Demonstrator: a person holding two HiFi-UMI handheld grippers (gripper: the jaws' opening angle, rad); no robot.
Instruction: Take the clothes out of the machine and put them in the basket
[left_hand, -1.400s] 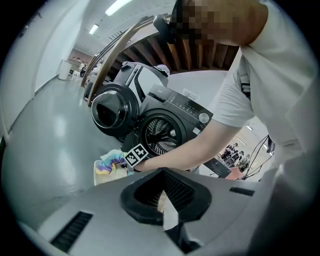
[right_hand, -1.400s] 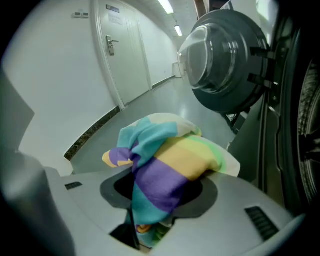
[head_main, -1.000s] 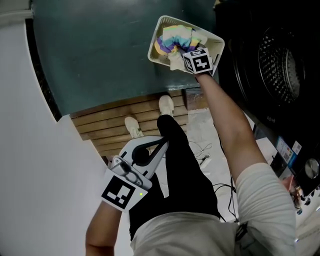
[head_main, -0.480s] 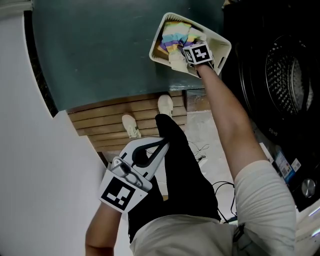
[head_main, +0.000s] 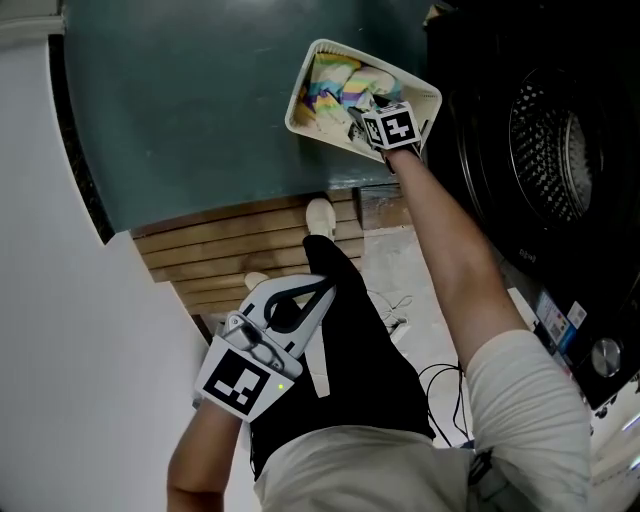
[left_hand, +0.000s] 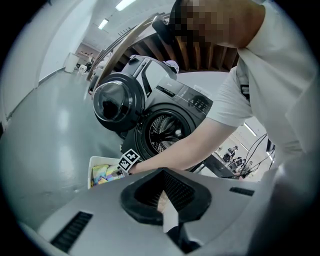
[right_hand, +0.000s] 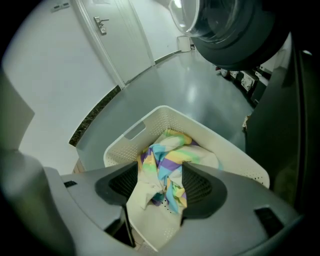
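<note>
**Head view: right claw over the basket, jaws apart round a striped cloth**

The washing machine (head_main: 545, 150) fills the right edge, its drum open and dark. The basket (head_main: 300, 95) stands on the green floor (head_main: 200, 110) just beside the machine's front, with its long axis slanting from upper left to lower right. It holds a heap of clothes (head_main: 335, 80), the striped cloth uppermost.

The right arm reaches down to the basket's end nearest the machine. The right claw (head_main: 358, 120) points steeply down into that end. In the right gripper view its jaws have just been opening and stand well apart. The striped cloth (right_hand: 162, 167) lies loose in the gap between them, already inside the basket walls and not pinched.

The cloth therefore lies straight below and ahead of this claw, so the likely next move is a lift clear and a swing right toward the drum. Room is tight on the machine side, and the floor is open to the left and beyond.

The left claw (head_main: 322, 292) hangs well apart by the person's leg, jaws together and holding nothing.
</note>
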